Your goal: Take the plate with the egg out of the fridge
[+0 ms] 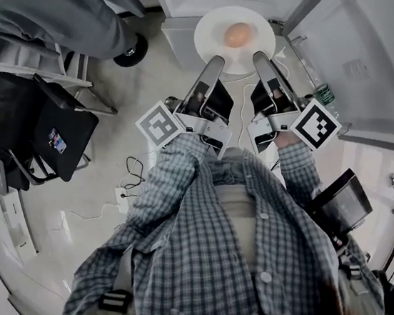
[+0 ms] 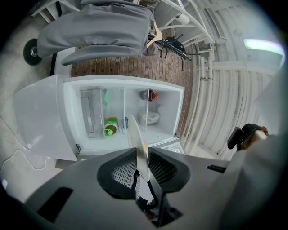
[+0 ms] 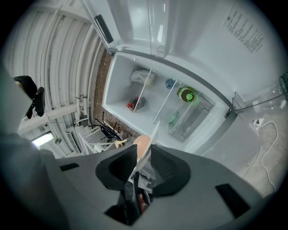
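Right, close in below the checked shirt [image 1: 216,244], the left claw [image 1: 218,62] and right claw [image 1: 260,57] are each clenched on the near rim of the white plate [image 1: 234,39], one either side, so it rides level and can't tip. Both gripper views show that rim edge-on, pinched between ribbed pads [image 2: 122,173]. On top sits the egg [image 1: 238,35], roughly centred and loose, hence the two-point hold. Beyond, the fridge [image 2: 72,112] stands open, well apart from the plate, which looks fully out.
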{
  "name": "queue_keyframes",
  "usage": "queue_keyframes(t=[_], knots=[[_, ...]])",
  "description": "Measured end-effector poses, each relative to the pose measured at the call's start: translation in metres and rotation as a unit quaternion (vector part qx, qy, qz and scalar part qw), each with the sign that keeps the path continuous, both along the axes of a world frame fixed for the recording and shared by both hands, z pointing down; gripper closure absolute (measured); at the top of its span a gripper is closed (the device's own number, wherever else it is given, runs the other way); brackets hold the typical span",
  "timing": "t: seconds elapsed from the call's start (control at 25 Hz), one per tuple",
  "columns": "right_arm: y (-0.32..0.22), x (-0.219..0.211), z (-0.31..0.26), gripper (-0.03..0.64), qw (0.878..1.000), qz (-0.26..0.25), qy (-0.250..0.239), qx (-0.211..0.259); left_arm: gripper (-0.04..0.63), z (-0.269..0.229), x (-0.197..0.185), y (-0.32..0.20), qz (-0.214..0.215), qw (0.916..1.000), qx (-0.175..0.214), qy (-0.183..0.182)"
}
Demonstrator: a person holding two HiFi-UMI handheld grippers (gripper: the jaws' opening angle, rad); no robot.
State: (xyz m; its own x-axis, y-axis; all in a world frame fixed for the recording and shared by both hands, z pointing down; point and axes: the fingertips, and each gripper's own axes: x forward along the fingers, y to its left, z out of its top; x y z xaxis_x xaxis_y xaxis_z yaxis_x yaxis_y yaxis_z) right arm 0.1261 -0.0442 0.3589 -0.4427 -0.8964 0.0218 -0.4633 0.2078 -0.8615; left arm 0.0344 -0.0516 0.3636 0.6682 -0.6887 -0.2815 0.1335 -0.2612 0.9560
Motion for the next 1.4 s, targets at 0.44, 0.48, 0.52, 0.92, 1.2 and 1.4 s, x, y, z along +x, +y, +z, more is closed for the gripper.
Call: queue_keyframes(t=[0.44, 0.48, 0.52, 0.92, 1.2, 1.4], knots=[[0.041, -0.012, -0.01, 0.515, 1.0, 0.015, -0.003, 0.003, 0.509, -0.008, -0.012, 0.039, 0.012, 0.9999, 0.006, -0.005], [0.043, -0.013, -0.011, 0.515, 1.0, 0.02, -0.003, 0.003, 0.509, -0.008, -0.013, 0.04, 0.016, 0.9999, 0.006, -0.004], [0.045, -0.014, -0.012, 0.517, 1.0, 0.024, -0.004, 0.006, 0.509, -0.009, -0.013, 0.042, 0.019, 0.9998, 0.006, -0.003], [0.043, -0.035, -0.017, 0.518, 0.999, 0.051, -0.003, 0.011, 0.509, -0.015, -0.034, 0.036, 0.047, 0.9988, 0.017, 0.0], [0.042, -0.037, -0.014, 0.525, 0.998, 0.058, -0.004, 0.004, 0.509, -0.012, -0.036, 0.035, 0.055, 0.9985, 0.011, 0.001], [0.043, -0.037, -0.014, 0.529, 0.998, 0.058, -0.004, 0.004, 0.512, -0.012, -0.036, 0.037, 0.053, 0.9985, 0.011, 0.001]])
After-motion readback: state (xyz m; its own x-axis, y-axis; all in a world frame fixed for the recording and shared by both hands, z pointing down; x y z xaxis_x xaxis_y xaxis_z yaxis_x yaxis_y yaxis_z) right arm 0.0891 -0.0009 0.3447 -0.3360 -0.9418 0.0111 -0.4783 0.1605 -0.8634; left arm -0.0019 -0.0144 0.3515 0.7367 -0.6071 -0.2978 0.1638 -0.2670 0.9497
